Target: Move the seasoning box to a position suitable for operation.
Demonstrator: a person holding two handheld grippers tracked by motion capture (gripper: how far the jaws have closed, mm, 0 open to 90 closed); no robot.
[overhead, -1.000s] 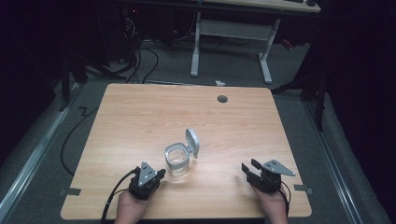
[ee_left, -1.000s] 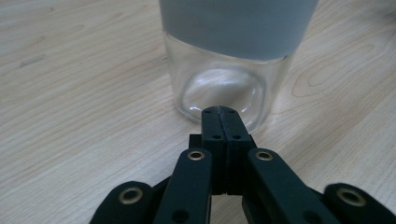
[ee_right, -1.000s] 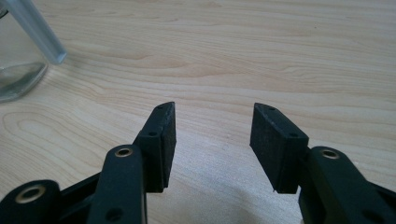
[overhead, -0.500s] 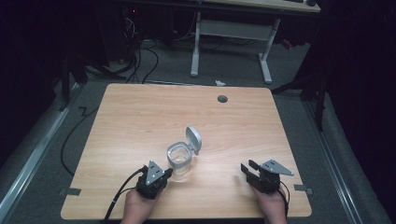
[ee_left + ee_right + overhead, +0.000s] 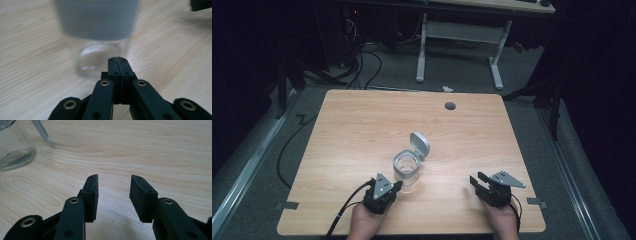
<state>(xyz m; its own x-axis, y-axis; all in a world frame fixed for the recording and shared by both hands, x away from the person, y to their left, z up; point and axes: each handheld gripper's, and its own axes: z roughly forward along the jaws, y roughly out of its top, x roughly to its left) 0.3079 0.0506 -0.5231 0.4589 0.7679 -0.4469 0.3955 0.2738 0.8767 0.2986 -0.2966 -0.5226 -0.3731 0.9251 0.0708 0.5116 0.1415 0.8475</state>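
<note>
A: Where's the jar (image 5: 406, 170)?

B: On the counter (image 5: 362, 130), toward the near edge and a bit left of centre. It's clear glass with a grey band round its mouth, standing upright, with a grey flip lid (image 5: 420, 144) tipped up on its far right side.

A: And the left claw (image 5: 396, 186)?

B: Right up against the jar's near side in the high view. In the left gripper view its jaws are pressed flat together with nothing between them, and their tips sit just in front of the jar's glass base (image 5: 100, 60). I cannot tell whether they touch the glass; the jar is blurred there.

A: Is the person's hand visible?

B: Yes, the left hand (image 5: 364, 222) comes in from the bottom edge, and a black cable (image 5: 343, 212) trails off the claw toward the near edge.

A: The right claw (image 5: 475, 181)?

B: Well apart from the jar, off to the right, near the counter's near right corner, held in the right hand (image 5: 502, 217). Its jaws stand clearly apart over bare wood, holding nothing. In the right gripper view the jar (image 5: 13, 147) sits at the upper left corner, with the lid's edge (image 5: 41, 130) beside it.

A: Anything else on the counter?

B: A round cable hole (image 5: 450, 106) near the far edge.
</note>
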